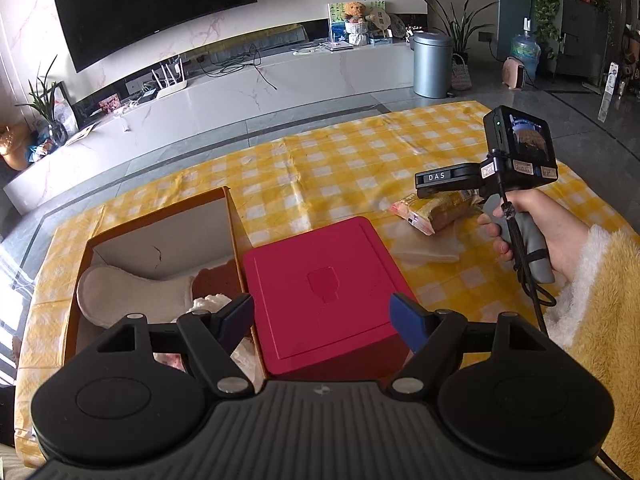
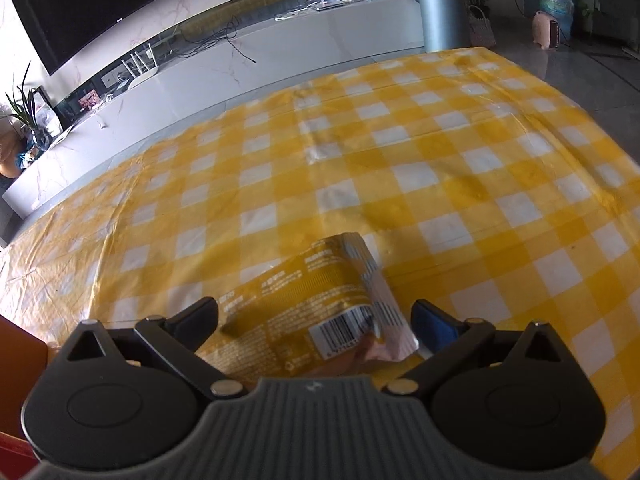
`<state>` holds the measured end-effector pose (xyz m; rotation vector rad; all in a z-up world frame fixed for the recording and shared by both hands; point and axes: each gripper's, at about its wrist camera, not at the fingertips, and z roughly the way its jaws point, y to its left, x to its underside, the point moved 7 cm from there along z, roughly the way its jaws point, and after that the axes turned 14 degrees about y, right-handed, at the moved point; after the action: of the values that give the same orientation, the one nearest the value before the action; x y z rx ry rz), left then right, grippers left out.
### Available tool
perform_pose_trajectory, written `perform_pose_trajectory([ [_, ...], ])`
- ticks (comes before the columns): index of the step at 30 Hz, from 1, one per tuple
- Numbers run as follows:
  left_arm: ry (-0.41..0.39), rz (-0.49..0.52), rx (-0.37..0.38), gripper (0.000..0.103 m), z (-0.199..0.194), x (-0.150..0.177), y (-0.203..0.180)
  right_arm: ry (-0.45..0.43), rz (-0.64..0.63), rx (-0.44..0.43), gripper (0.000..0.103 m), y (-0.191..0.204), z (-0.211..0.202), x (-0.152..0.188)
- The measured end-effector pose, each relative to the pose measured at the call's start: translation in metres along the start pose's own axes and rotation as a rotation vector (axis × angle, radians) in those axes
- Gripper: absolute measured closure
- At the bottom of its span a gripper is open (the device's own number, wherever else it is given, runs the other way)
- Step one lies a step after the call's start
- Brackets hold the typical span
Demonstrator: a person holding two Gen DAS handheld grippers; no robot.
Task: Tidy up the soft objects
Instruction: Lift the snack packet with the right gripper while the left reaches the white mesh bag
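Hovering spread over a red lid (image 1: 320, 292), left claw (image 1: 322, 314) beside an open box (image 1: 160, 236) with soft items inside, right claw (image 2: 316, 320) spread around a yellow packet (image 2: 304, 304) on the checked surface (image 2: 440, 160), pads not pressing it

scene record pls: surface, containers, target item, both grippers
surface: table under a yellow-and-white checked cloth
open box: orange cardboard box, soft items inside, including a pale insole-shaped pad
closed box: red lid, right beside the open box
target item: yellow snack packet lying on the cloth, barcode showing
clear wrapper: on the cloth near the red lid
left gripper: open, above the red lid, nothing between the jaws
right gripper: open, jaws on either side of the snack packet, contact unclear
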<state>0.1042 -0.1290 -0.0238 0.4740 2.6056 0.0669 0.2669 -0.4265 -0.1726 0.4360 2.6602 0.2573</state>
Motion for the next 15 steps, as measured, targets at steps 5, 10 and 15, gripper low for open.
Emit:
perform_pose_trajectory([
  [5,0.021,0.006,-0.029,0.012,-0.004,0.010,0.008,0.029,-0.200,0.082,0.002,0.030,0.005,0.008],
  [10,-0.002,0.046,-0.075,0.012,-0.016,0.019,0.014,0.061,-0.284,0.157,0.002,0.034,0.023,0.017],
  [15,0.015,0.040,-0.078,0.012,-0.015,0.023,0.020,0.044,-0.281,0.151,0.006,0.033,0.022,0.018],
])
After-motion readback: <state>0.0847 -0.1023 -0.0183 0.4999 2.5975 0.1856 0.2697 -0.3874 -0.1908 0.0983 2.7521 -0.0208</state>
